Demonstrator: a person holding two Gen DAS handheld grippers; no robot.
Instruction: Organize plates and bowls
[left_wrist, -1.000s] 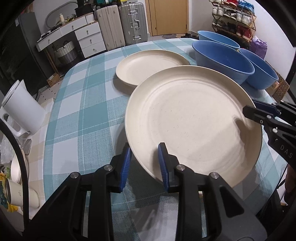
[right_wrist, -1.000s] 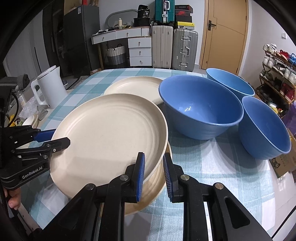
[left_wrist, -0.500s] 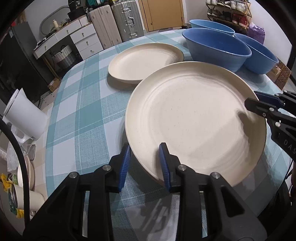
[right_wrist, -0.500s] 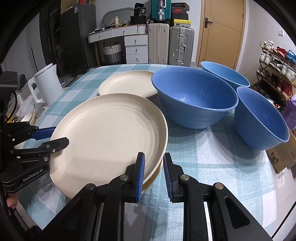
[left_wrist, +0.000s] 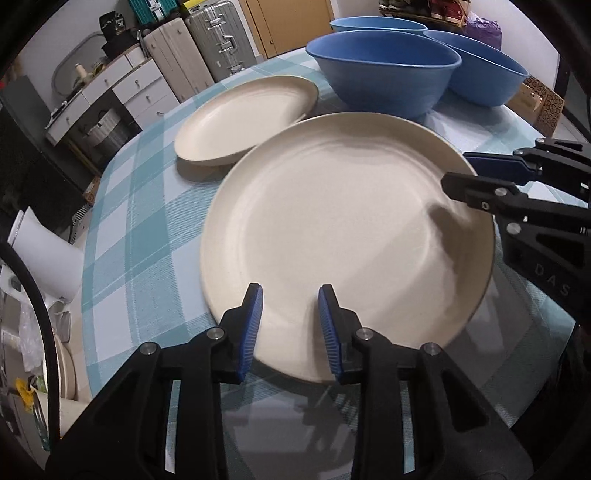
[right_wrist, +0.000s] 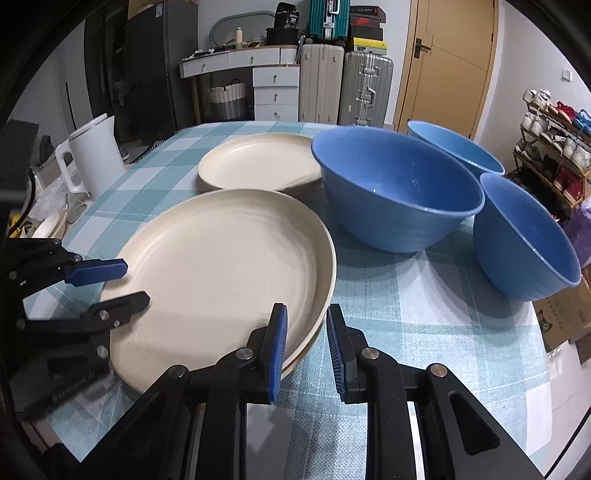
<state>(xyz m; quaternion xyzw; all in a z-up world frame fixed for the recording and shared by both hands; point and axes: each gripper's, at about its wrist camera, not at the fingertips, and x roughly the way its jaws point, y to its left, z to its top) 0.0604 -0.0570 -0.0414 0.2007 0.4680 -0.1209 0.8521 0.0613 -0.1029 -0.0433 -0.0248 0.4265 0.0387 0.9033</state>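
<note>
Fingers (left_wrist: 253, 325) of L and R grippers (right_wrist: 304, 350) spread, straddling plate (left_wrist: 343, 236) rim on worktop (right_wrist: 424, 325).

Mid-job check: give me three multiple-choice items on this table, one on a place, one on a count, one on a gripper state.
1. The near plate rests: A on another plate; B in a bowl; C on the kettle.
2. Blue bowls: A one; B two; C three.
3. The right gripper is: A shut on the plate; B open astride the rim; C out of view.

Answers:
1 A, a second rim shows beneath it.
2 C, the large bowl, the far bowl and the right bowl.
3 B, gaps show at both fingers.
</note>
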